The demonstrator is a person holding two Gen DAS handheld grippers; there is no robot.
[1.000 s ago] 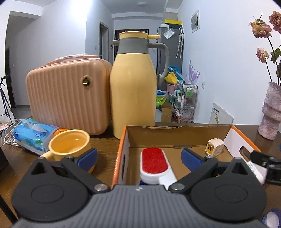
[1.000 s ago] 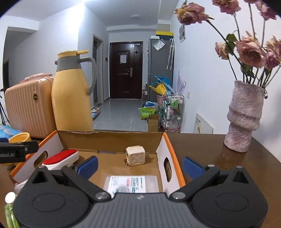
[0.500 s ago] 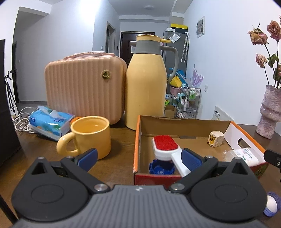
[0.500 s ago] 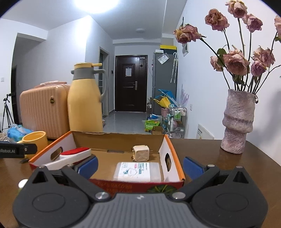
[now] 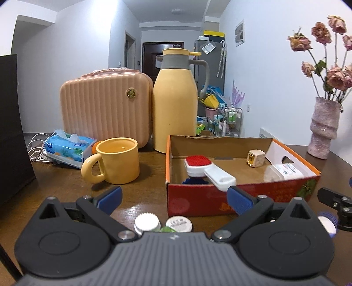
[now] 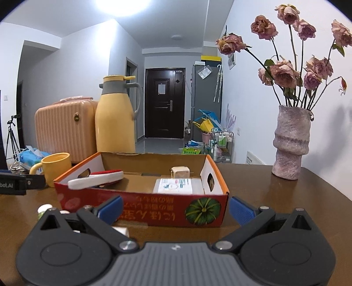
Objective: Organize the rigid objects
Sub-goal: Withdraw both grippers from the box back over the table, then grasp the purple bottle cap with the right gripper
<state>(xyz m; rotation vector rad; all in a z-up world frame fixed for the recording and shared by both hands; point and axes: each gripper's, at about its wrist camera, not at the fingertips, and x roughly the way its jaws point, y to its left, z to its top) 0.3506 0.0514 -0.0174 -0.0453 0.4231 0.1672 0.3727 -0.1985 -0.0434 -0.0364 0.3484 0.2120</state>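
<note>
Both the left gripper (image 5: 173,198) and the right gripper (image 6: 175,208) hang before the cardboard box (image 5: 239,198) on the bench (image 6: 275,198), jaws released and grasping nothing. The lint brush (image 5: 206,169) lies in the box's left end, handle overhanging the near wall.

We are seeing even, fairly bright indoor light in both views. In the right wrist view a ceiling light (image 6: 124,5) is blowing out to white at the top edge, spilling glare across the ceiling. The yellow mug (image 5: 117,160) is casting a soft shadow onto the wooden table (image 5: 143,198), whose varnish is giving off small glints. The fisheye lenses are bending the walls and door frames near the edges, and dark vignetting is rounding off the corners. Distant clutter down the hallway is looking slightly soft, while nearer things are staying sharp
</note>
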